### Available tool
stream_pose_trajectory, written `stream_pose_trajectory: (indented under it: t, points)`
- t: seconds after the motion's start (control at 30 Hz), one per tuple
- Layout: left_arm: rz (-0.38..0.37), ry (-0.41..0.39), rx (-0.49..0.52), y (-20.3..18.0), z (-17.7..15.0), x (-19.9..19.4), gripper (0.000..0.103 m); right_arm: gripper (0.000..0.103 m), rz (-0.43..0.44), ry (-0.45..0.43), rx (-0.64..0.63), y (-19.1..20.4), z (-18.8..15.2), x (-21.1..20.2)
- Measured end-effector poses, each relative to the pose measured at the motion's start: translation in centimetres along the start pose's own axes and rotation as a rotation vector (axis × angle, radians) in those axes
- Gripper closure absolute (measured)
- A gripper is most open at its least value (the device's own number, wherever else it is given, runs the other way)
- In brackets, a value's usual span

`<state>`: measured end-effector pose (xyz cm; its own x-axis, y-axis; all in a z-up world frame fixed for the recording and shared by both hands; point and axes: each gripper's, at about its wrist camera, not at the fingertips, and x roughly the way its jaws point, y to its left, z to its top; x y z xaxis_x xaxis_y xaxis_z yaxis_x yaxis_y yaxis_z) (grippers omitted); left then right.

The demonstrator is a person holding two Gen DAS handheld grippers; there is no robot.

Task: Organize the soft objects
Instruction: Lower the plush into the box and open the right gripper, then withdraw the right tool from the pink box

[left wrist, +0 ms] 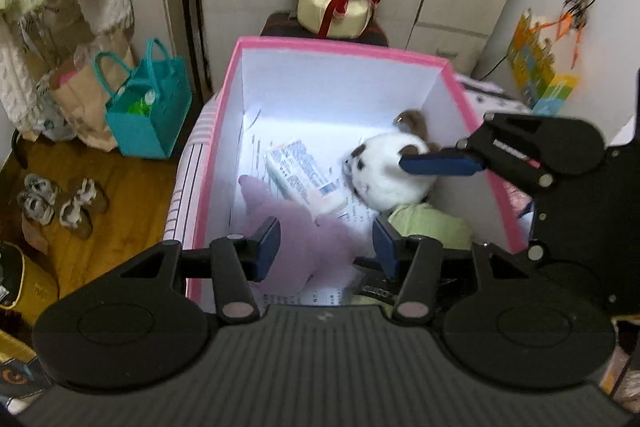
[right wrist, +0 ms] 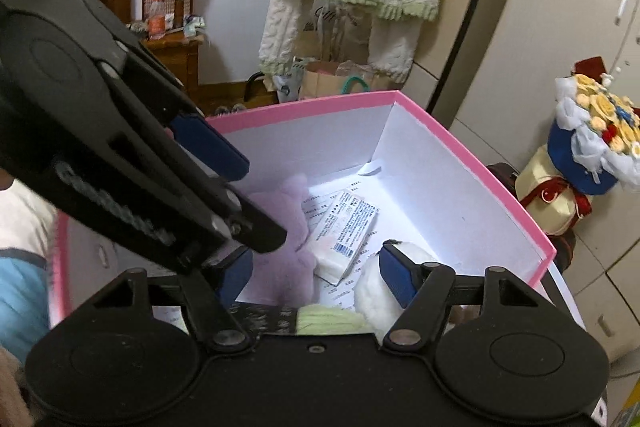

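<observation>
In the left wrist view the left gripper [left wrist: 326, 247] sits at the lower centre of the frame with its blue pads spread wide, holding nothing. Between and beyond its fingers lies the purple plush toy [left wrist: 292, 227], low in the left half of the pink box [left wrist: 340, 51]; the left pad overlaps the toy's edge in the picture, but contact cannot be confirmed. Right of the toy a white tissue packet [left wrist: 304, 175] rests diagonally on printed paper sheets [left wrist: 356, 211] lining the box floor. Further right a white plush with brown patches [left wrist: 384, 167] leans against the box's right wall, and below it a pale green cloth [left wrist: 432, 223] lies bunched just past the right pad. At the right edge the right gripper [left wrist: 440, 163] reaches in over the box wall, one blue finger lying across the white plush; its other finger is hidden here.

In the right wrist view the left gripper [right wrist: 236, 203] crosses from the upper left, tips over the purple plush toy [right wrist: 288, 227]. At lower centre the right gripper [right wrist: 316, 275] stands wide apart and empty, its left pad half hidden behind the other tool, its right pad pressing against the white plush with brown patches [right wrist: 376, 295]. The tissue packet [right wrist: 346, 231] lies between the two toys, the pale green cloth [right wrist: 328, 319] at the bottom edge of the pink box [right wrist: 480, 167].
</observation>
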<state>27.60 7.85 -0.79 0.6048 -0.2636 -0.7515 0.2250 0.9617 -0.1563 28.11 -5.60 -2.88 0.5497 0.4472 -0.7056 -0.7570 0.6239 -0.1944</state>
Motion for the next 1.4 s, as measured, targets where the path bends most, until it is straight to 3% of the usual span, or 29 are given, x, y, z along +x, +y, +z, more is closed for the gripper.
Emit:
stream_pose_trajectory:
  t: [0.37, 0.9, 1.23, 1.4]
  points:
    - [-0.054, -0.147, 0.059, -1.4, -2.4, -8.5, 0.049, 0.029, -0.018, -0.054, 0.079, 2.7, -0.2, -6.3]
    - [-0.07, -0.25, 0.162, -4.8, -8.0, -17.4, 0.041, 0.028, -0.06, -0.117, 0.095, 7.5, -1.9, -15.9]
    - [-0.087, -0.311, 0.24, -8.7, -10.7, -20.6, 0.033, 0.028, -0.033, -0.188, 0.214, 7.8, -7.1, -22.9]
    - [-0.162, -0.276, 0.254, -10.7, -11.5, -20.2, 0.033, 0.027, -0.077, -0.183, 0.291, 6.4, -11.3, -25.2]
